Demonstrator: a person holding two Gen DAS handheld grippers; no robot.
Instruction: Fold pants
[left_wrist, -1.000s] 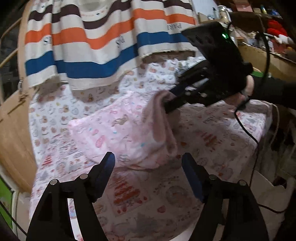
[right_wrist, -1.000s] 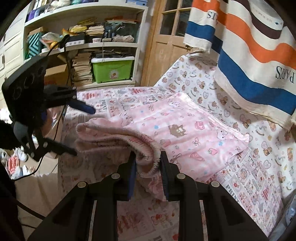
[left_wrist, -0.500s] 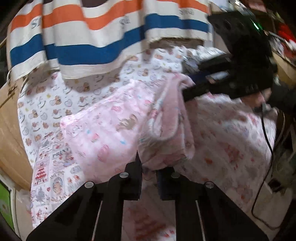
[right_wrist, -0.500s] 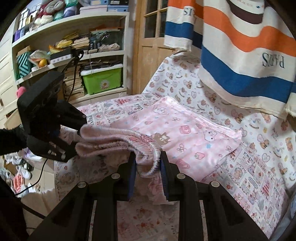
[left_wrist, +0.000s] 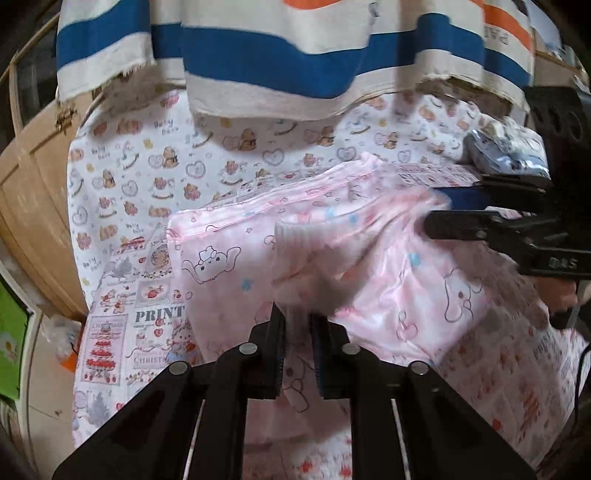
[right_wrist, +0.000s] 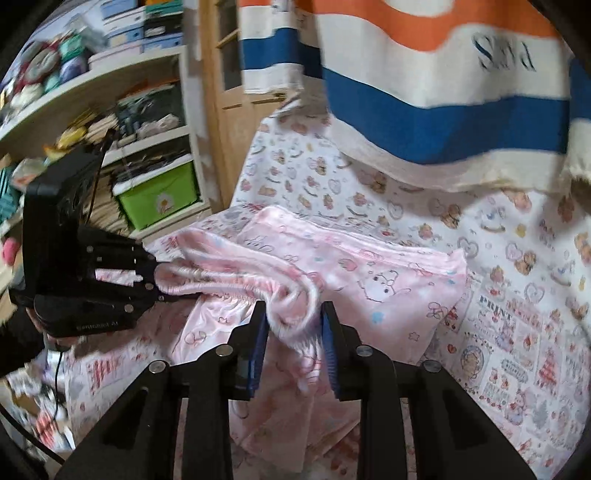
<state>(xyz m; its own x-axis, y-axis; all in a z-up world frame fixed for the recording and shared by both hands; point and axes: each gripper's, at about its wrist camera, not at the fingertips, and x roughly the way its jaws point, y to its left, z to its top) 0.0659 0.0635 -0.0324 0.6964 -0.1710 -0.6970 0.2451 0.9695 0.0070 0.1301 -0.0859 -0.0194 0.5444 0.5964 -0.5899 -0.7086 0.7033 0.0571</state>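
- You are carrying the waistband end of the pink pants (left_wrist: 229, 266) over their flat half, which is lying ahead of both tools on the printed sheet (left_wrist: 122, 173).
- Your left tool (left_wrist: 297, 341) is clenched on a pinch of the fabric right at its tips.
- Your right tool (right_wrist: 293, 332) has just been opening; the elastic edge is hanging between its pads (right_wrist: 258, 343), and the left pad at least looks clear of it, so that grip looks released or nearly so.
- With one side letting go first, the fold is likely landing skewed: the right corner could be dropping short while the left is pulling onward.
- The raised layer is bunching between the tools, so creases may be getting trapped underneath.
- The striped towel (right_wrist: 443, 110) is hanging just beyond the pants; reaching further risks snagging it.
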